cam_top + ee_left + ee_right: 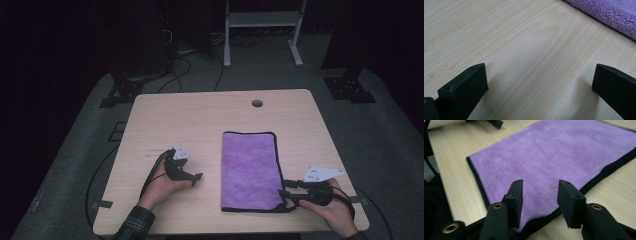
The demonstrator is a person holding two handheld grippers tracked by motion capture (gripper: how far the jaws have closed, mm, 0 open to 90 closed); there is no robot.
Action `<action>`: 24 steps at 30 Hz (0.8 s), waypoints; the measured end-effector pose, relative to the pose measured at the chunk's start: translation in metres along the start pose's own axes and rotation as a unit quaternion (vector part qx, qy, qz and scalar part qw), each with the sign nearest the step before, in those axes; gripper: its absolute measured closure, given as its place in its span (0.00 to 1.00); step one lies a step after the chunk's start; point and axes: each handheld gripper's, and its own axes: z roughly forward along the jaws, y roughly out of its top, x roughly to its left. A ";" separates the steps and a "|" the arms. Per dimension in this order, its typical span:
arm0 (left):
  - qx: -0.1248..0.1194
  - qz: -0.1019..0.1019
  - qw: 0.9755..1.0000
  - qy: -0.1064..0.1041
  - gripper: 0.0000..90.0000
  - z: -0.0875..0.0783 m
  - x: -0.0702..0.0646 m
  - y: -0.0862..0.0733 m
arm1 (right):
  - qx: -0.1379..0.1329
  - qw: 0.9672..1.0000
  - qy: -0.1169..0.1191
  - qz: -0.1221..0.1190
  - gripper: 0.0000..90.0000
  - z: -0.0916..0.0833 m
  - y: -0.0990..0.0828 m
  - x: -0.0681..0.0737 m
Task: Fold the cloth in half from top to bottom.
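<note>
Purple pile of the folded cloth (554, 152) is straddled at its near right corner by the right gripper (540, 188), jaws parted, unpinched, seemingly for a grab. Farther left, the left gripper (539, 82) is rested spread on the wooden table (165, 120).

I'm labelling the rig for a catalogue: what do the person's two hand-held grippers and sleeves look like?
Both are black. The left hand-held gripper and the right hand-held gripper each carry a grey three-cornered plate and trail a black cable. Their jaws are blocky, with brass-coloured rivets on the right. The left sleeve is dark plaid.
</note>
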 end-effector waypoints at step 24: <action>-0.024 0.005 1.000 -0.009 0.28 0.003 0.003 0.007 | -0.014 0.998 -0.058 0.015 0.53 0.036 0.056 -0.082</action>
